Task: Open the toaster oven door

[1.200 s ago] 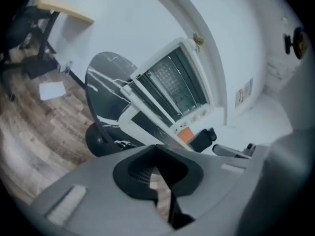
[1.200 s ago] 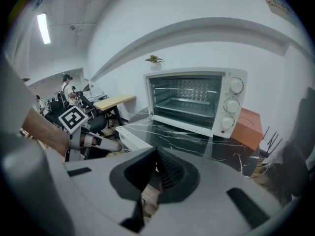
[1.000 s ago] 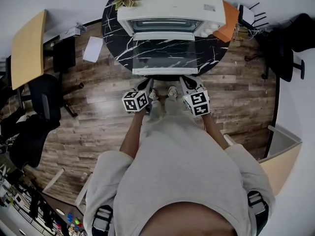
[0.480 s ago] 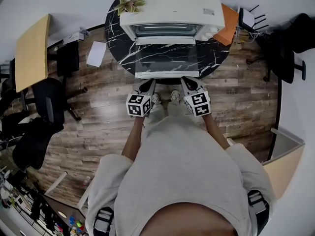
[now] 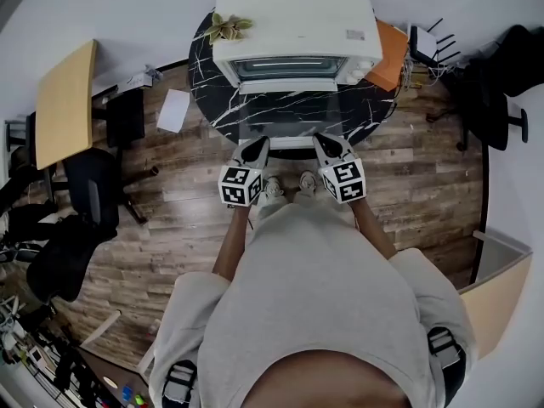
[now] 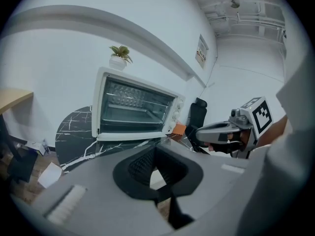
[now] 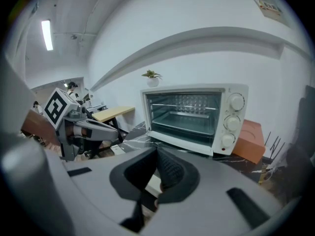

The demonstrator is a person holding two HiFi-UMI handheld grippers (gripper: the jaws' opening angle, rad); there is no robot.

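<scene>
The toaster oven (image 5: 293, 32) is set at the back of the surface (image 5: 212, 100), with its door (image 5: 285, 119) folded down level in front of it. A potted plant (image 5: 226, 27) is placed on the oven's top left corner, and a box (image 5: 389, 45) just right of the oven. The left claw (image 5: 258, 143) and right claw (image 5: 326, 140) are held side by side just before the door's front edge. A sheet of paper (image 5: 173, 110) is laid on the floor (image 5: 170, 202), left of the surface

Both arms hold left tongs (image 5: 257, 145) and right tongs (image 5: 325, 141) side by side (jaws together).

One toaster oven (image 5: 293, 19), one potted plant (image 5: 226, 27), one round table (image 5: 212, 100), three oven knobs (image 7: 230, 123), two hand-held grippers (image 5: 257, 144) (image 5: 325, 141)
</scene>
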